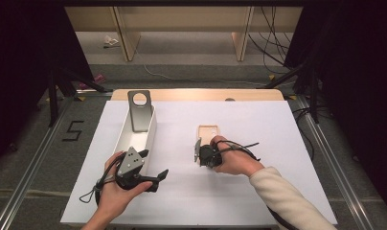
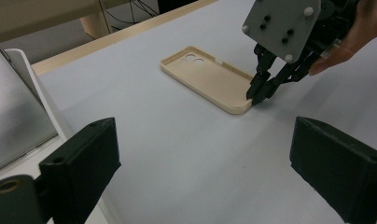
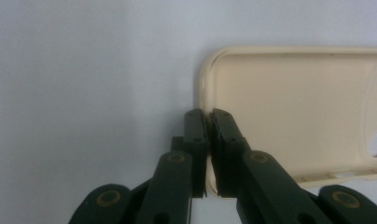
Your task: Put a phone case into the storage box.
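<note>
While the left claw waits with its jaws wide apart and nothing between them, the right claw is pinched on the short end wall of a tan phone case. One jaw sits outside the wall and the other sits inside the case. The phone case lies flat on the white table, open side up, near the middle and a bit to the right. Its camera holes are at the end away from the right claw. A person's right hand holds that claw, and the left hand holds the other one near the front of the table. Just beyond the left hand is a long white tray. A grey phone leans in it, with its round camera ring at the top.
</note>
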`<state>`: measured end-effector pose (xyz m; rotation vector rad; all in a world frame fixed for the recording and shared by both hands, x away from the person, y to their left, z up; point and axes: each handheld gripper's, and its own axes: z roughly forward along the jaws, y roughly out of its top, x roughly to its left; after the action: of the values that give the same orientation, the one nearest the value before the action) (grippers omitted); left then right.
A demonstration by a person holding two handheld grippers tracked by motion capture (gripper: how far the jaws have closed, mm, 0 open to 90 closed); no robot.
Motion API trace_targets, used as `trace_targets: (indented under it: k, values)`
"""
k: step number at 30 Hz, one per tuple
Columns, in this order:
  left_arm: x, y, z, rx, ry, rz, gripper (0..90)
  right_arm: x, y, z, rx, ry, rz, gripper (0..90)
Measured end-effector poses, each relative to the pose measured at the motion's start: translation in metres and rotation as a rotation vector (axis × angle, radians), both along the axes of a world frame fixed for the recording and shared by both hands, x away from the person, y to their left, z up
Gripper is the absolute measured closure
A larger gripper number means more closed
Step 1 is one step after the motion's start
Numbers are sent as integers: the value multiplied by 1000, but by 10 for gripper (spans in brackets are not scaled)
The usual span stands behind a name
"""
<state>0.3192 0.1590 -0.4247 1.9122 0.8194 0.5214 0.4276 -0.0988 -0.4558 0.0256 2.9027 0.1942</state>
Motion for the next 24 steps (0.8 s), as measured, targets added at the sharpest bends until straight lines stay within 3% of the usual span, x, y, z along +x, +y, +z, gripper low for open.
trace_targets:
  k: [11, 24]
  values:
    - [0, 0, -1, 2, 5, -4, 79, 0, -7, 7, 27, 7, 14, 865]
    - [3, 3, -4, 6, 14, 6, 84, -1, -25, 23, 130, -1, 11, 871]
